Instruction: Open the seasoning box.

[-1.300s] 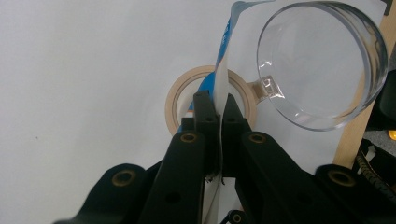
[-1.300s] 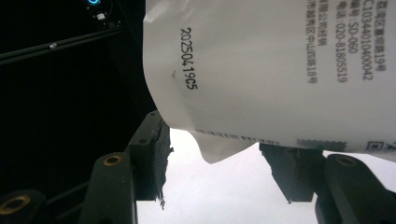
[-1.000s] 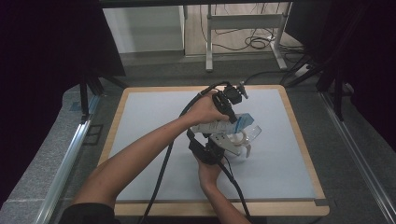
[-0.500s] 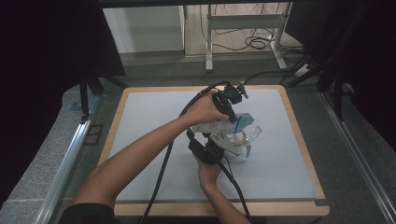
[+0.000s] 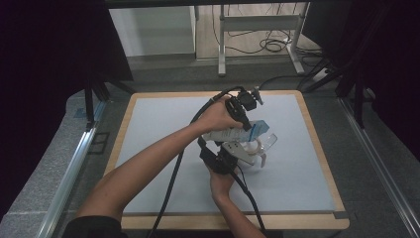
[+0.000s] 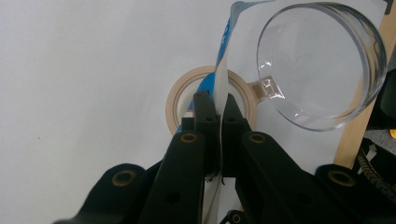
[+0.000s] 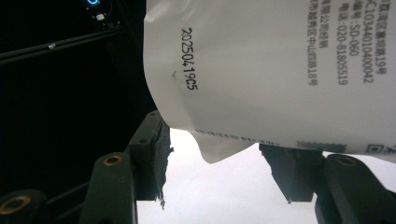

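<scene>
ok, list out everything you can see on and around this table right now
White and blue plastic pouch: one, held above the board's middle.
Clear plastic measuring cup: one, transparent, beside the pouch.
Beige tape roll: one, on the board under the pouch.
Grey board with wooden rim: one, on the table.
Metal table frame: one, grey, on the floor beyond.
Left gripper: black, shut on the pouch's edge.
Right gripper: black, fingers either side of the pouch; grip unclear.
</scene>
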